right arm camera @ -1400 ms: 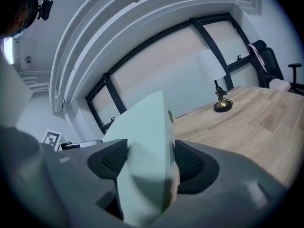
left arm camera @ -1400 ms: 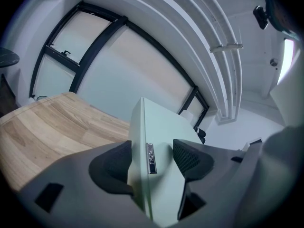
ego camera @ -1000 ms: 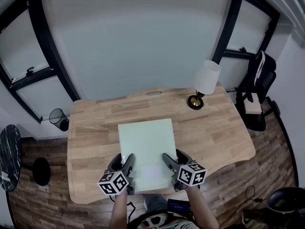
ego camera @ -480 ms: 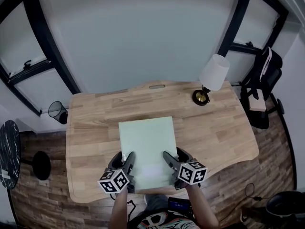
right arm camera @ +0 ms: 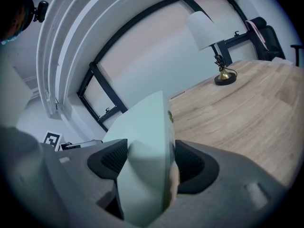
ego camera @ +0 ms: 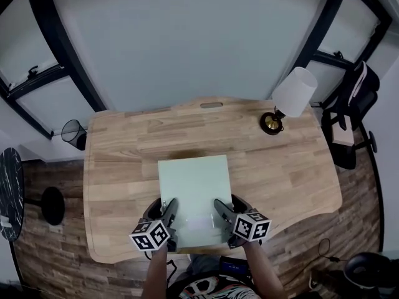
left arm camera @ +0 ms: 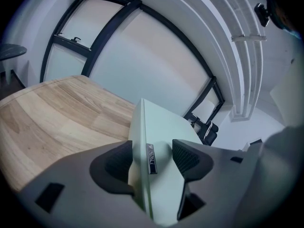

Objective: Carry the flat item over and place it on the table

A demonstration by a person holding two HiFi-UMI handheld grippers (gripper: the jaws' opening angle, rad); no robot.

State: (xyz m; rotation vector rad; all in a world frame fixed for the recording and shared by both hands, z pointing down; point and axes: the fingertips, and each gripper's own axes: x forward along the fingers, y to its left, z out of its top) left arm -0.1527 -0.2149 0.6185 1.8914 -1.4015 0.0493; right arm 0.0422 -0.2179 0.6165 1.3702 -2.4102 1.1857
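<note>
While each gripper clamps its near edge, the pale green panel [ego camera: 194, 182] sits flat over the near middle of the wooden surface [ego camera: 124, 161], with its far edge about at the centre. The left gripper [ego camera: 168, 209] holds the near left corner. In the left gripper view its jaws are pressed on the panel's two faces, with the thin edge and a small dark label between them. The right gripper [ego camera: 222, 208] holds the near right corner, and its own view shows its jaws closed on the panel in the same way. A faint dark patch lies on the wood just past the panel's far edge; whether the panel touches the surface I cannot tell. A lamp [ego camera: 293, 95] with a white shade and brass base stands at the far right corner, well apart from the panel
</note>
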